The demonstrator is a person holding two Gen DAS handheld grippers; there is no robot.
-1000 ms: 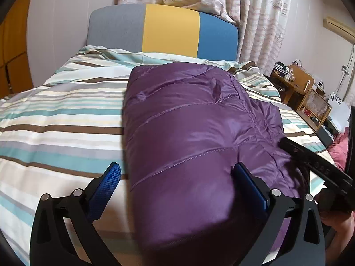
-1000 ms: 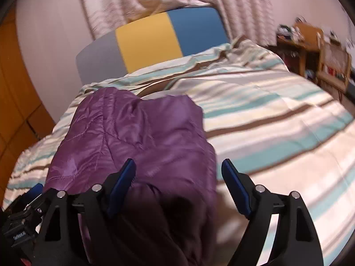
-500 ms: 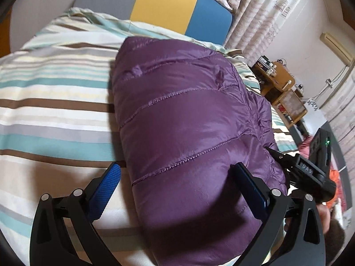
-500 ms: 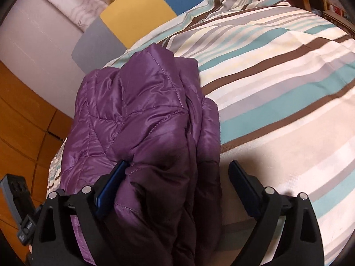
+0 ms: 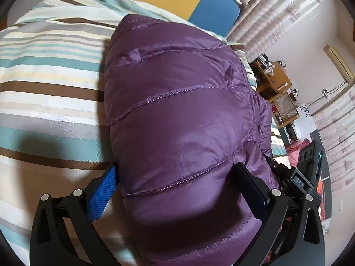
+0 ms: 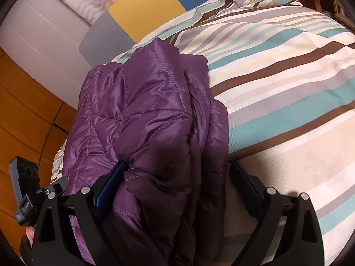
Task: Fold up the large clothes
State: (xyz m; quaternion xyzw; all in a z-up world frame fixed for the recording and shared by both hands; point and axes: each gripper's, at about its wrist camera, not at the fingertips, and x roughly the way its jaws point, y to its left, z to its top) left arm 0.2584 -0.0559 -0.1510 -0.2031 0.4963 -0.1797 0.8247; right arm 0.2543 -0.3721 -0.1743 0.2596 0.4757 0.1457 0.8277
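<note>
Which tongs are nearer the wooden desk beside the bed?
Right. The right tongs, jaws just opening with the purple jacket between them, sit at its edge toward the wooden desk; the left tongs straddle its opposite edge, farther away.

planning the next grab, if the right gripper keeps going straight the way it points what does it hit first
Most likely the purple jacket. The right gripper stands wide open, angled down, with the jacket's bunched edge already between its fingers. Behind that lies the striped duvet. Depth is hard to judge.
</note>
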